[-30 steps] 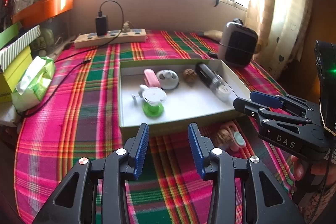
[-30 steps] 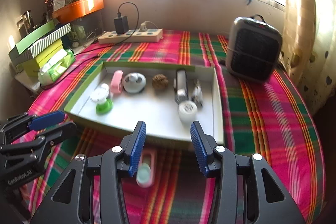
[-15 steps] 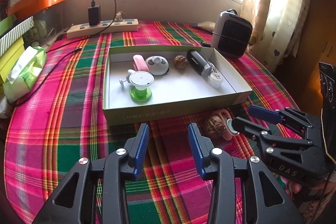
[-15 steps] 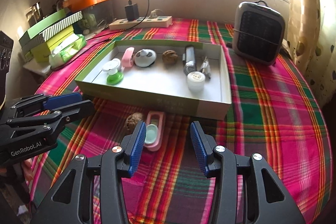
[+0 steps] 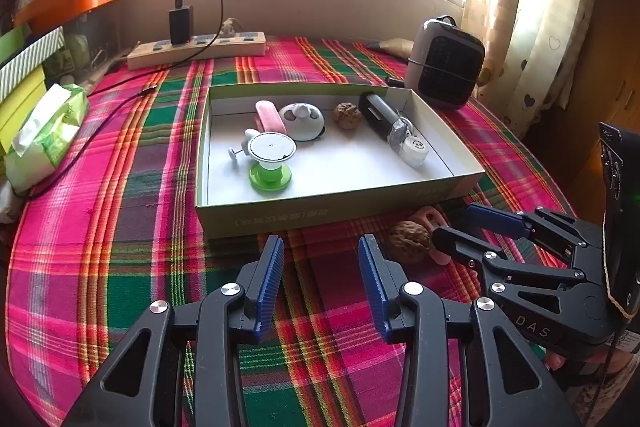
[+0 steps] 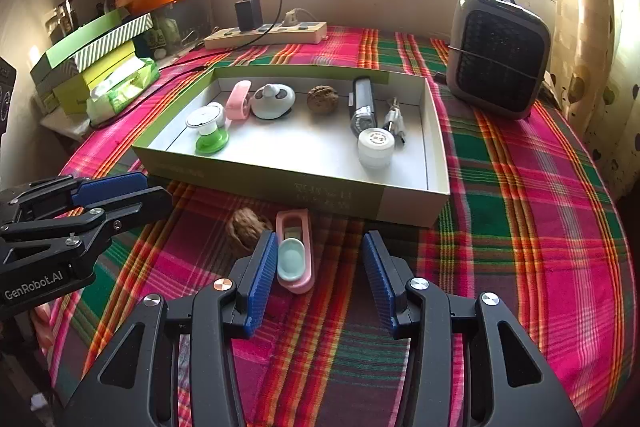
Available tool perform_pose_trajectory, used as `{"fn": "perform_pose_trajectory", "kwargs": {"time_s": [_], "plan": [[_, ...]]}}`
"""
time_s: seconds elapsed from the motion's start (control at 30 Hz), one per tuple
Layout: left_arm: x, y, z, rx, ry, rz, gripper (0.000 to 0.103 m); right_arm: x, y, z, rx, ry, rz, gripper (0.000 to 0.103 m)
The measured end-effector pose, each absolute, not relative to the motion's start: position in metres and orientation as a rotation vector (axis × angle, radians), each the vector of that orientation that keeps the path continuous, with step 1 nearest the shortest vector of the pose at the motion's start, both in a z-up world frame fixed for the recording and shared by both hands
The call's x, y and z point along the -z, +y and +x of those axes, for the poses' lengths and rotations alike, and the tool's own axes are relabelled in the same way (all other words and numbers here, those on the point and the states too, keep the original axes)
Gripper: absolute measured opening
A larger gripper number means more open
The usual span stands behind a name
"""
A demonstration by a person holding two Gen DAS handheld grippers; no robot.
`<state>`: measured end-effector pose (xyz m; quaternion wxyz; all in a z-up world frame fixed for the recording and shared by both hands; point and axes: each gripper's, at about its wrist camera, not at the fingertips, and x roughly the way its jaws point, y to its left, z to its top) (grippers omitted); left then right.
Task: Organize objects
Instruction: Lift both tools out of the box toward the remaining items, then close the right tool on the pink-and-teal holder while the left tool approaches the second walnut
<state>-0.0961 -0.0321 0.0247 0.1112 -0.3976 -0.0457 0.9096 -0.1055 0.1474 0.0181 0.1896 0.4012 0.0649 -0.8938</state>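
A shallow green-and-white box (image 5: 320, 215) (image 6: 280, 183) sits on the plaid cloth and holds several small items: a green-based round gadget (image 5: 271, 163), a pink case (image 6: 239, 99), a walnut (image 6: 322, 99), a black tube (image 6: 362, 105) and a white cap (image 6: 375, 148). In front of the box lie a loose walnut (image 6: 246, 225) (image 5: 406, 241) and a pink case with a mint pad (image 6: 295, 253). My right gripper (image 6: 320, 267) is open, just right of the pink case. My left gripper (image 5: 320, 275) is open and empty, left of the walnut.
A grey heater (image 6: 498, 55) stands at the box's far right. A power strip with a charger (image 5: 198, 45) lies at the back. A green tissue pack (image 5: 48, 131) and stacked boxes (image 6: 92, 55) sit at the left. A cable (image 5: 80, 143) crosses the cloth.
Both grippers have pulled back from the box and dropped lower; the loose walnut and the pink case have come into view in front of it. Both stay open.
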Motion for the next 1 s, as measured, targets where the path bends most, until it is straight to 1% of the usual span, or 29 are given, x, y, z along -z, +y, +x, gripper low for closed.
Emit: {"fn": "perform_pose_trajectory", "kwargs": {"time_s": [0.23, 0.53, 0.57, 0.6, 0.8, 0.87, 0.9, 1.0], "plan": [[-0.025, -0.032, -0.097, -2.671, -0.138, -1.173, 0.038, -0.013, 0.138, -0.11, 2.495, 0.232, 1.141, 0.046], [-0.021, -0.03, -0.1, -2.652, -0.146, -1.19, 0.038, -0.006, 0.139, -0.116, 2.482, 0.229, 1.19, 0.045], [-0.021, -0.029, -0.101, -2.649, -0.144, -1.193, 0.038, -0.006, 0.14, -0.116, 2.482, 0.229, 1.187, 0.044], [-0.02, -0.028, -0.101, -2.646, -0.144, -1.197, 0.038, -0.006, 0.14, -0.116, 2.48, 0.231, 1.188, 0.04], [-0.019, -0.024, -0.104, -2.617, -0.149, -1.203, 0.038, -0.006, 0.142, -0.116, 2.482, 0.246, 1.185, 0.027], [-0.019, -0.022, -0.105, -2.611, -0.148, -1.206, 0.038, -0.006, 0.144, -0.116, 2.481, 0.239, 1.183, 0.024], [-0.019, -0.021, -0.105, -2.608, -0.147, -1.206, 0.038, -0.006, 0.144, -0.116, 2.484, 0.238, 1.184, 0.02], [-0.019, -0.017, -0.106, -2.591, -0.145, -1.207, 0.038, -0.006, 0.148, -0.117, 2.493, 0.23, 1.188, 0.019]]}}
